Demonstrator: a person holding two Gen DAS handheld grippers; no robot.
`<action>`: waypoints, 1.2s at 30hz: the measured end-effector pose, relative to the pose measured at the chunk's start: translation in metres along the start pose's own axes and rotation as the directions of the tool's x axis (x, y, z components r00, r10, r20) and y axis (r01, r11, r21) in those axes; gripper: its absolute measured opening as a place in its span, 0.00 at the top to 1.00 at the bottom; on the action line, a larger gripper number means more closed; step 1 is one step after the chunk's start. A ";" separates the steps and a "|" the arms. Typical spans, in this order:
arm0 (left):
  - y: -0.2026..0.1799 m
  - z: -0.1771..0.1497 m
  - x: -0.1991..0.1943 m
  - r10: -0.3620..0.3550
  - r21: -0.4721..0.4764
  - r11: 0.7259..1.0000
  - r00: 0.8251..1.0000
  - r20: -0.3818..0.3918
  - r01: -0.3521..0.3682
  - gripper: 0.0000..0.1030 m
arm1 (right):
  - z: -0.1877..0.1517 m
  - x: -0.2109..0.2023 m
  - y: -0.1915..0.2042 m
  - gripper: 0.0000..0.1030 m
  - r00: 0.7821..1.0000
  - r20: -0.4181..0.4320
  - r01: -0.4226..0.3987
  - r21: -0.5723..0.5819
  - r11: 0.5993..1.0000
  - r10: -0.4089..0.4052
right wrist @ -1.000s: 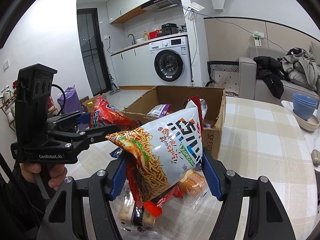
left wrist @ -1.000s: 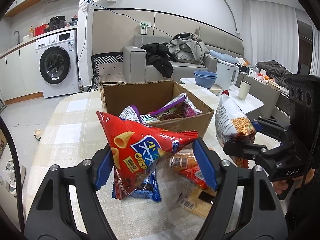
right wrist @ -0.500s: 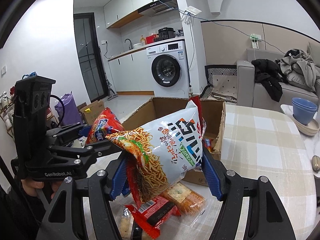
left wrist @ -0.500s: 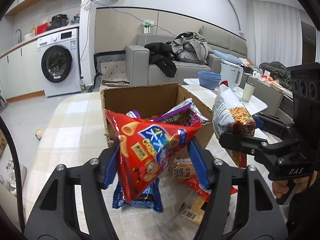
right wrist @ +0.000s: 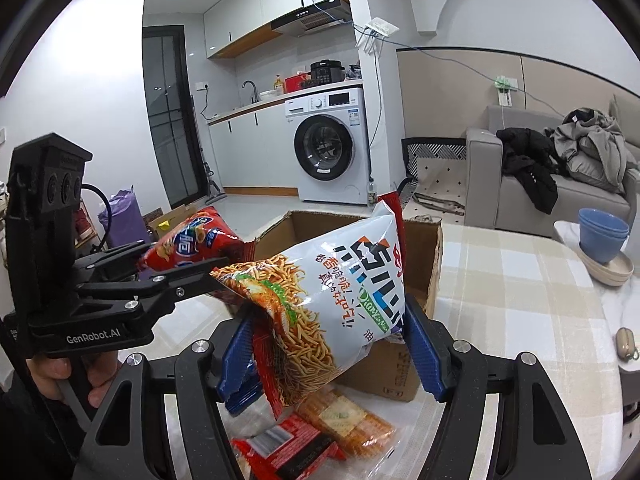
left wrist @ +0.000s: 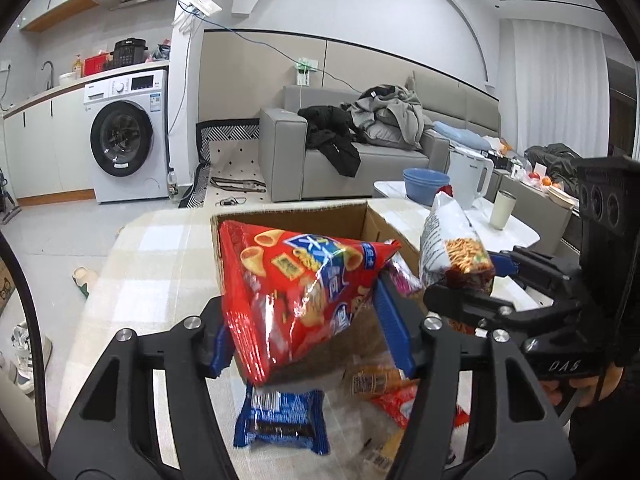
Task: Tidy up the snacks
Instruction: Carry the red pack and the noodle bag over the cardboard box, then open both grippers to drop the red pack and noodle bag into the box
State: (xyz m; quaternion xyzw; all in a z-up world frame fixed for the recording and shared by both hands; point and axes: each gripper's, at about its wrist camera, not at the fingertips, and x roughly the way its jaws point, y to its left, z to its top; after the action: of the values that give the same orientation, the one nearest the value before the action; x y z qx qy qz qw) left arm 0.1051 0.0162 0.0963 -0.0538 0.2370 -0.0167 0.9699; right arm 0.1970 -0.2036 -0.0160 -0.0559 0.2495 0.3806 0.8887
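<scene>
- A red snack bag [left wrist: 296,292] is clamped in the left gripper [left wrist: 308,332], raised over the cardboard box [left wrist: 288,216] on the table [left wrist: 140,264].
- A white noodle-snack bag [right wrist: 340,300] is gripped by the right gripper [right wrist: 332,352], above loose packets at the table's near edge.

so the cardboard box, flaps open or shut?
Open: the cardboard box has no flap over its top, and its far inner wall shows.

box inside [left wrist: 320,216]: we see it mostly hidden behind the red bag [left wrist: 296,292]
near packets [right wrist: 320,436]: blurred, perhaps crackers; we cannot read them
</scene>
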 end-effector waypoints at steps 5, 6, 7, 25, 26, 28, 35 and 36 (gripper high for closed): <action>0.007 0.009 0.021 0.001 -0.016 1.000 1.000 -0.013 -0.001 0.44 | 0.006 0.016 -0.001 0.33 1.000 -0.008 0.005 -0.010 1.000 -0.005; 0.008 0.010 0.026 0.006 -0.014 1.000 1.000 -0.017 -0.007 0.44 | 0.007 0.019 -0.002 0.33 1.000 -0.013 0.005 -0.012 1.000 -0.005; 0.008 0.010 0.030 0.013 -0.010 1.000 1.000 -0.026 -0.013 0.44 | 0.008 0.024 -0.003 0.33 1.000 -0.019 0.008 -0.017 1.000 -0.009; 0.021 0.000 0.099 0.041 -0.018 0.999 0.993 -0.110 -0.043 0.41 | 0.019 0.057 -0.017 0.19 0.995 -0.051 0.080 -0.012 0.997 -0.080; 0.021 0.000 0.100 0.041 -0.019 0.999 0.993 -0.110 -0.044 0.41 | 0.020 0.056 -0.019 0.19 0.996 -0.044 0.080 -0.012 0.997 -0.080; 0.020 -0.001 0.099 0.040 -0.019 0.999 0.993 -0.111 -0.042 0.41 | 0.023 0.053 -0.019 0.29 0.998 -0.024 0.060 -0.010 0.998 -0.061; 0.028 -0.011 0.092 0.029 -0.025 0.999 0.994 -0.105 -0.032 0.41 | 0.042 0.069 -0.017 0.38 0.999 -0.011 0.049 -0.008 0.999 -0.049; 0.028 -0.011 0.092 0.028 -0.026 0.999 0.994 -0.105 -0.031 0.40 | 0.044 0.073 -0.015 0.33 0.998 -0.013 0.056 -0.012 0.998 -0.056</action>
State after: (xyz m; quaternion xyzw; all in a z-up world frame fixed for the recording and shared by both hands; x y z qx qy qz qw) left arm 0.1816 0.0375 0.0413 -0.0627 0.2887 -0.0019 0.9554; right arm 0.2675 -0.1545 -0.0147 -0.0705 0.2517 0.3564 0.8970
